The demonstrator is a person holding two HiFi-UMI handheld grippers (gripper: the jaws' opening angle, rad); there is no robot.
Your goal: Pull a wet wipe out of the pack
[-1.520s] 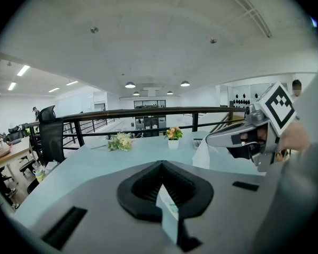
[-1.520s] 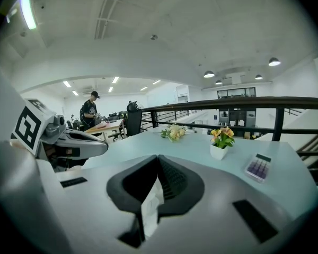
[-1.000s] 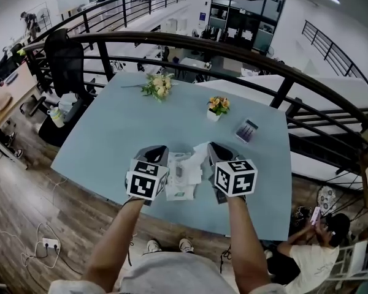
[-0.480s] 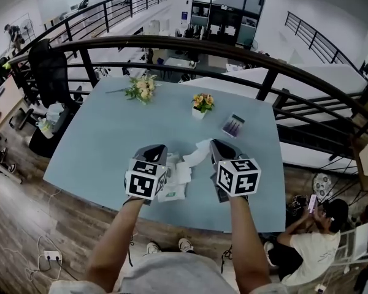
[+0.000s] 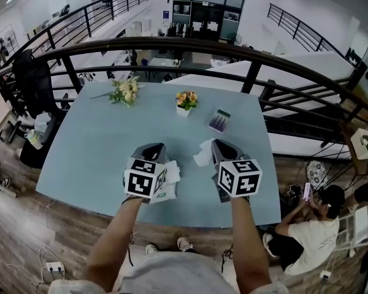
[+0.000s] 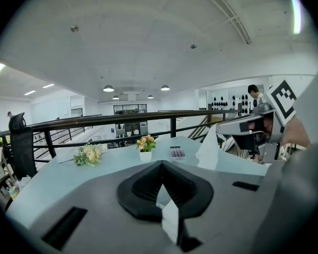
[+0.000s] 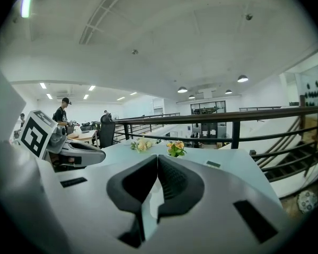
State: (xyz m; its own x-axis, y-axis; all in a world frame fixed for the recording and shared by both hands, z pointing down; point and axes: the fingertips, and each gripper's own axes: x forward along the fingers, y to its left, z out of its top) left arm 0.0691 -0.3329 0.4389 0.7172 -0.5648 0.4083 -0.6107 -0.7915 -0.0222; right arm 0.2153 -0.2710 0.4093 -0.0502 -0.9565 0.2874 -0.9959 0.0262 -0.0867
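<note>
The wet wipe pack (image 5: 166, 185), white with green print, is off the blue table (image 5: 92, 146) in my left gripper (image 5: 154, 147), which is shut on it. In the left gripper view its jaws (image 6: 160, 165) pinch a white edge of the pack (image 6: 170, 219). My right gripper (image 5: 219, 143) is shut on a white wet wipe (image 5: 203, 154) that hangs free, apart from the pack. In the left gripper view the right gripper (image 6: 222, 133) shows at the right with the wipe (image 6: 208, 150) drooping from it. A pale strip of the wipe (image 7: 151, 200) sits between the right gripper's shut jaws (image 7: 157, 157).
On the far half of the table lie a bouquet (image 5: 124, 90), a small white pot of flowers (image 5: 184, 101) and a small purple-and-white pack (image 5: 219, 120). A dark railing (image 5: 172, 45) curves behind the table. A person (image 5: 310, 250) sits on the floor at the lower right.
The two grippers have drawn apart. The wipe, earlier stretched from the pack to the right gripper, has come free of the pack and now hangs from the right gripper.
</note>
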